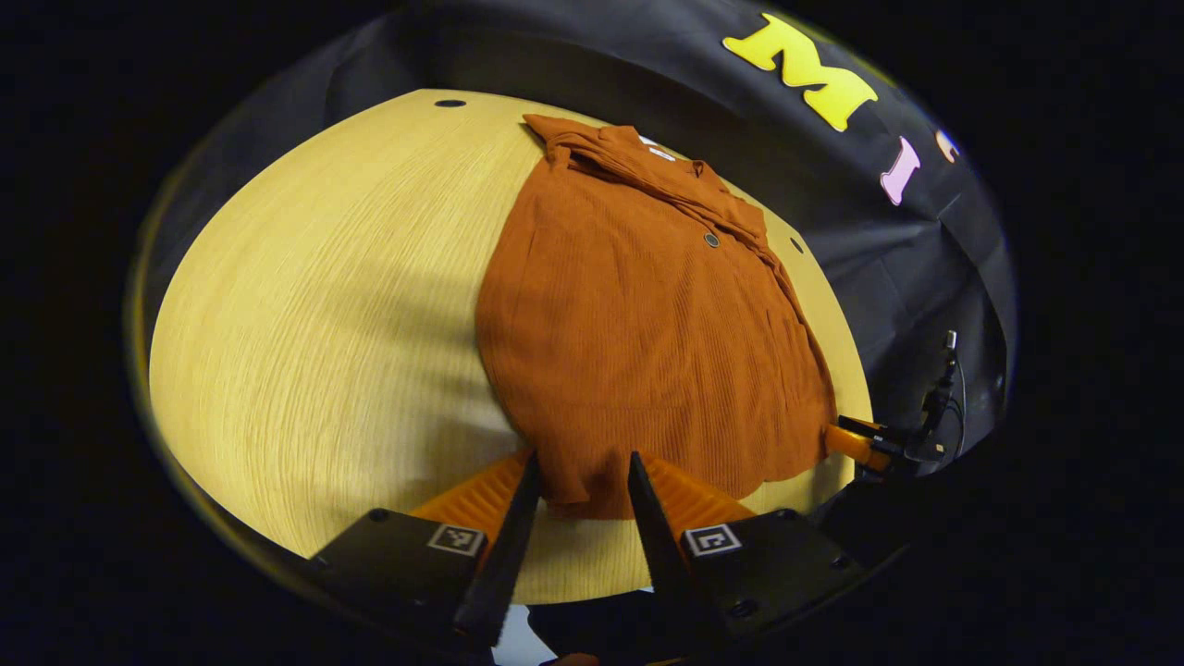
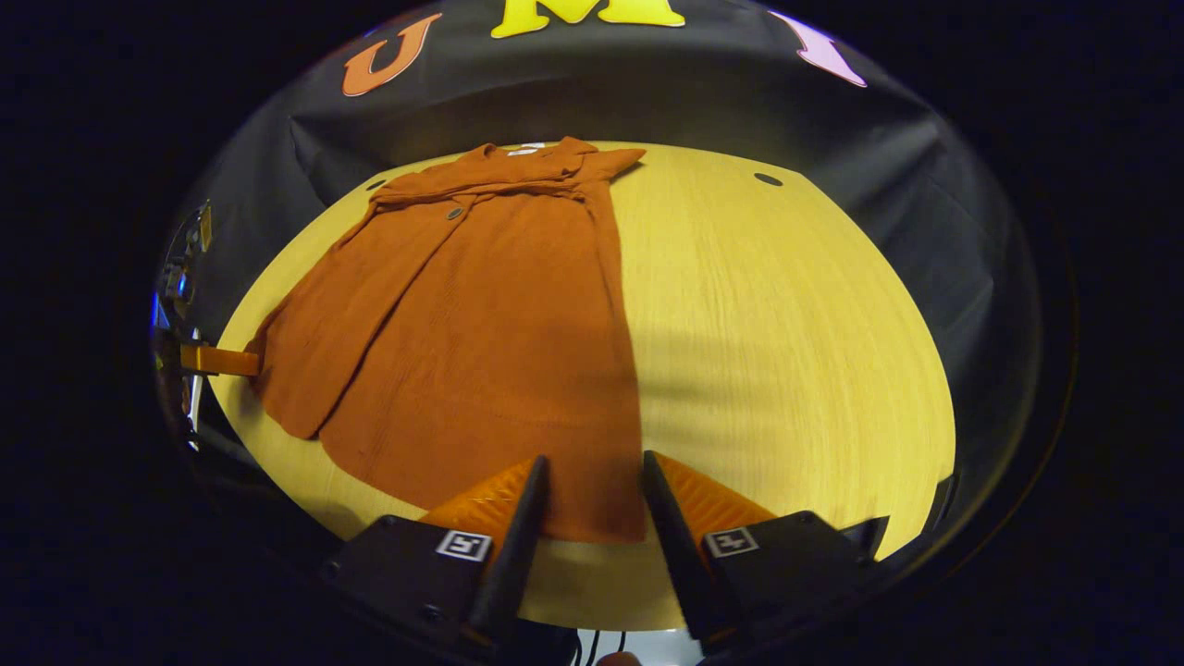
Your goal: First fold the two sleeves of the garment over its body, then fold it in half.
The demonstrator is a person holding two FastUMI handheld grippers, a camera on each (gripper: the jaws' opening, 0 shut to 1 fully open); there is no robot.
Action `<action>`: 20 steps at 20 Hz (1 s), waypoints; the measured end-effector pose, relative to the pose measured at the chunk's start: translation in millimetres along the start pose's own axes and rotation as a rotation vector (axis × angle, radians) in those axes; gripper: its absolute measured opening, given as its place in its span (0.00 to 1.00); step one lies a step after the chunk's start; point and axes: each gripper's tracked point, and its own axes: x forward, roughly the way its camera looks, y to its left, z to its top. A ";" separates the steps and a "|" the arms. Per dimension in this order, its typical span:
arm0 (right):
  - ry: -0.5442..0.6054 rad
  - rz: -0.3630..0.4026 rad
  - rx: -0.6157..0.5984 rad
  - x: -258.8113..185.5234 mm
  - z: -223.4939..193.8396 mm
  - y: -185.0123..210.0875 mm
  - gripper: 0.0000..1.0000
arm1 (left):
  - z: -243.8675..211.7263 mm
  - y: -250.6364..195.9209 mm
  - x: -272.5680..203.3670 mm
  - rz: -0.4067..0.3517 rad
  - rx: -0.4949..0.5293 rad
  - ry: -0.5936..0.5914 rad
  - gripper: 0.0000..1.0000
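A rust-orange ribbed garment (image 1: 638,324) lies flat on the yellow wooden table (image 1: 324,324), collar at the far end and hem toward me. Its sleeves lie folded in over the body (image 2: 481,351). My left gripper (image 1: 583,467) is open, its fingers straddling one near hem corner just above the table. My right gripper (image 2: 594,462) is open in the same way at the other hem corner. The right gripper (image 1: 856,444) shows at the hem's far side in the left gripper view. The left gripper (image 2: 217,361) shows at the garment's left edge in the right gripper view.
The table (image 2: 786,351) has bare wood beside the garment and a small dark hole (image 2: 768,178) near its far edge. Black cloth walls close in behind and at the sides. The table's front edge runs just under both grippers.
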 end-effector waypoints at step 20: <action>-0.339 0.138 0.165 -72.5 217.2 -5.0 0.01 | 165.4 -60.2 -66.7 -0.051 0.198 -0.261 0.03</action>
